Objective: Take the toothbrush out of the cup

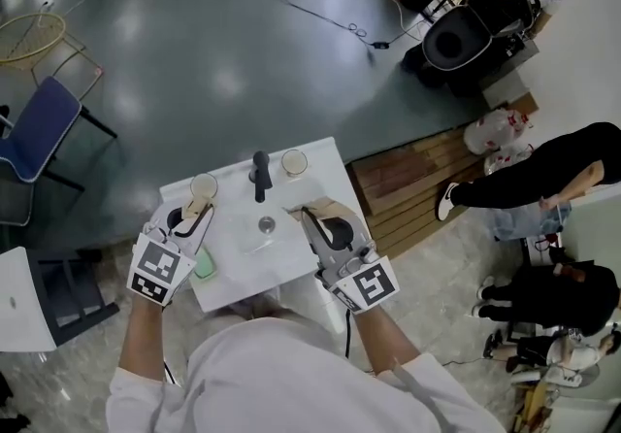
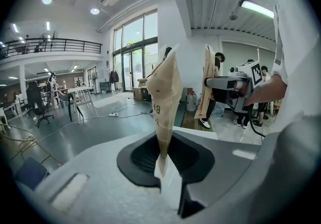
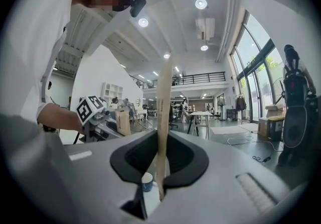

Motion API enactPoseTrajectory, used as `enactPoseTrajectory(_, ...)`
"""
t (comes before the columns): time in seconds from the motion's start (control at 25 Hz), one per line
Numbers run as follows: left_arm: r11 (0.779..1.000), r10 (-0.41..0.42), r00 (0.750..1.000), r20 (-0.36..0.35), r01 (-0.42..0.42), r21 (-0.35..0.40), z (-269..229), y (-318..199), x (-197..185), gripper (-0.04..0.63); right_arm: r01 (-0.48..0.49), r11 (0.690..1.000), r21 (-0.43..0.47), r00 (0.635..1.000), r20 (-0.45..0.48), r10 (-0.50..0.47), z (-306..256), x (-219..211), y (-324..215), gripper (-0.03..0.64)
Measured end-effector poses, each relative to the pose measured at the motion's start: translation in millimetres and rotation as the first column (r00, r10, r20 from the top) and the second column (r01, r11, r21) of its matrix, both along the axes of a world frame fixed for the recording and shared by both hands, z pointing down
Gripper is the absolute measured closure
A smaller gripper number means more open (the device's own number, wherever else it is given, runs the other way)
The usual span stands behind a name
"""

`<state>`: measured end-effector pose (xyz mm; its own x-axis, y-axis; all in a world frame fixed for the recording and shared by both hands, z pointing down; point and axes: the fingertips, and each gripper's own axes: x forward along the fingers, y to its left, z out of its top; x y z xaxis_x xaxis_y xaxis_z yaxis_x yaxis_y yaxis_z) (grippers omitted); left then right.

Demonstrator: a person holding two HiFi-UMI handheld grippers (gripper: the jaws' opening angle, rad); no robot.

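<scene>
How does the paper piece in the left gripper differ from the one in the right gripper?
The left paper, held by the left gripper, is creased and widens upward; the right paper, in the right gripper, is flat and straight. The left paper shows dark print; the right paper shows none. Both are tan and clamped at the lower end.

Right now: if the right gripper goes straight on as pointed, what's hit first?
Likely nothing nearby: past the tan strip shut in the right gripper lies open floor; a small cup sits below that line.
</scene>
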<state>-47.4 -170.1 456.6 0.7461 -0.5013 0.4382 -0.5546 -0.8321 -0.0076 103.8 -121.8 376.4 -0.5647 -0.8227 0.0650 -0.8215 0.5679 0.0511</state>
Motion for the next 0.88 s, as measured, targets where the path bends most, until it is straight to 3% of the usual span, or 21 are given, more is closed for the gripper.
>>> enactPoseTrajectory(0.88,1.0,0.029,1.0,-0.01,-0.029,-0.007,-24.2,18.9,1.3,0.552,0.019,1.0,-0.006,1.0,-0.001,-0.019,3.4,-11.4,-9.2,0.572)
